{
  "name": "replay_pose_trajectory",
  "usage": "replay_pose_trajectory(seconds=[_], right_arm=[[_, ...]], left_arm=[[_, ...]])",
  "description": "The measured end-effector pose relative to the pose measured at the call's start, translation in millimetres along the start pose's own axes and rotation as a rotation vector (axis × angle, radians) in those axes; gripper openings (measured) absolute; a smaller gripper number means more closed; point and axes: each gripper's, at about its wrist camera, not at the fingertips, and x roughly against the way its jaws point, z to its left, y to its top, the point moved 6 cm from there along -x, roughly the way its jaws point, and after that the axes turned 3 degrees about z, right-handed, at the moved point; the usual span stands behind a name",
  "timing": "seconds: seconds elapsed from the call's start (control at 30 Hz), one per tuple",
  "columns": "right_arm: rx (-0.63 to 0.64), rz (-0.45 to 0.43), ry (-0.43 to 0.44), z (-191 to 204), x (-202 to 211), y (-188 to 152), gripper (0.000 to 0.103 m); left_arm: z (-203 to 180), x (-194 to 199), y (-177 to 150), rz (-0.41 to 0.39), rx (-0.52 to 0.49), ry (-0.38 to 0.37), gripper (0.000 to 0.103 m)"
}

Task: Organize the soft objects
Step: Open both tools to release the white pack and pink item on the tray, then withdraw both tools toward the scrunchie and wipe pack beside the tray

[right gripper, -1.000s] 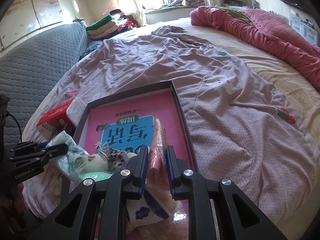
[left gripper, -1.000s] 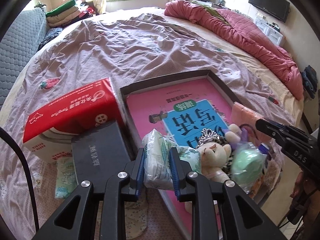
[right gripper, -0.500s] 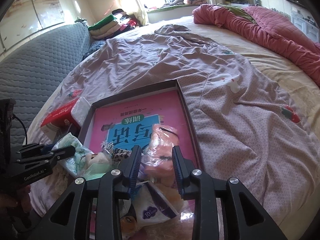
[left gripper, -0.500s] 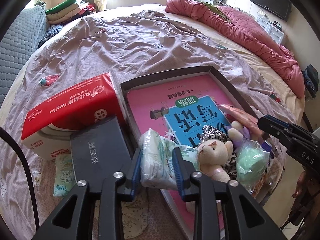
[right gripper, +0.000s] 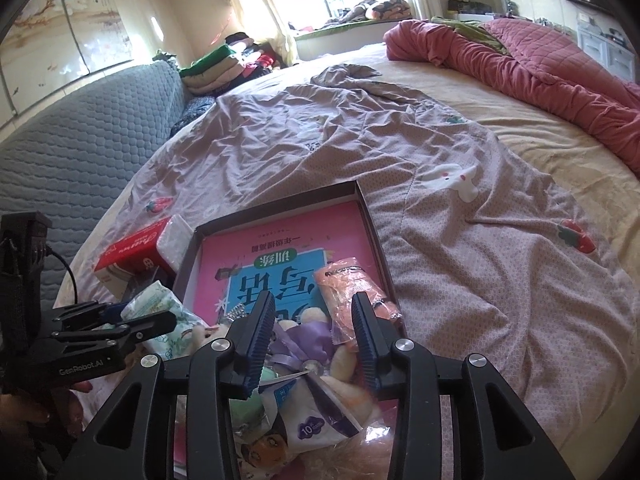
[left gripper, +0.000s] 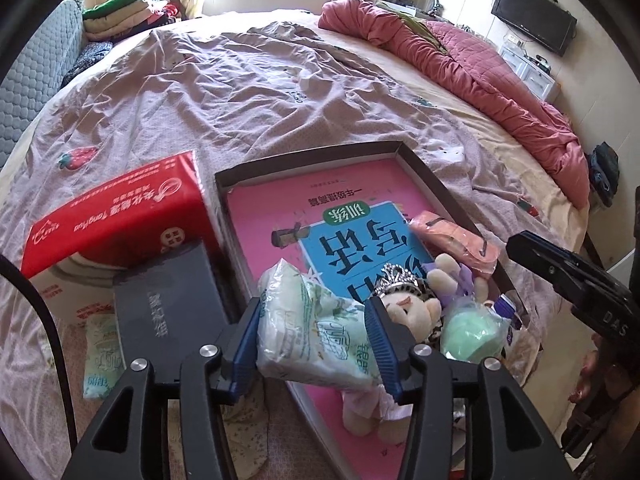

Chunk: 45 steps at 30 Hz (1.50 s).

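Left gripper (left gripper: 316,338) and right gripper (right gripper: 313,336) showing black frames, blue ribbed pads (left gripper: 245,346), silver screws (left gripper: 210,350); white lettering, black cable (left gripper: 44,320) trailing.

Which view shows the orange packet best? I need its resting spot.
The right wrist view: the orange packet lies unobstructed in the box beyond the open right gripper. The left wrist view shows it smaller, partly behind toys.

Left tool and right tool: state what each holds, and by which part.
The left tool clamps the pale green tissue pack across its middle, fingers on its two sides. The right tool is open, holding nothing; the orange packet lies in the tray.
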Motion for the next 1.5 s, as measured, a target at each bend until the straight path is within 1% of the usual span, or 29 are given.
replay_pose_trajectory(seconds=[0.2, 0.33, 0.43, 0.53, 0.7, 0.87, 1.0, 1.07, 1.27, 1.5], right_arm=[[0.000, -0.007, 0.000, 0.6, 2.2, 1.0, 0.042], [-0.004, -0.011, -0.003, -0.9, 4.4, 2.2, 0.043], [-0.008, -0.018, -0.007, -2.6, 7.1, 2.9, 0.050], [-0.014, -0.024, -0.007, -2.9, 8.8, 4.3, 0.050], [-0.009, -0.033, -0.023, -2.1, 13.1, 5.8, 0.057], [-0.007, -0.040, -0.037, 0.3, 17.8, 7.5, 0.064], [0.007, -0.043, -0.047, 5.7, 22.6, 8.2, 0.067], [0.015, -0.047, -0.052, 9.1, 25.6, 8.7, 0.070], [0.041, -0.066, -0.048, 23.4, 34.7, 12.8, 0.074], [0.087, -0.079, -0.038, 48.1, 43.3, 15.7, 0.075]], left_arm=[[-1.7, -6.6, 14.2, -0.023, 0.002, -0.024, 0.056], [-0.7, -10.7, 23.2, -0.029, -0.006, -0.018, 0.059], [2.3, -6.9, 28.6, -0.045, 0.002, -0.022, 0.063], [6.5, -0.8, 33.1, -0.063, 0.005, -0.016, 0.067], [15.3, 14.2, 34.8, -0.092, 0.029, -0.002, 0.072], [19.1, 30.5, 31.9, -0.116, 0.041, 0.013, 0.077], [18.2, 42.7, 25.7, -0.128, 0.035, 0.044, 0.079], [18.1, 47.1, 22.4, -0.128, 0.036, 0.049, 0.080], [21.4, 60.4, 10.3, -0.123, 0.039, 0.089, 0.082], [34.9, 80.3, 0.5, -0.133, 0.064, 0.118, 0.083]])
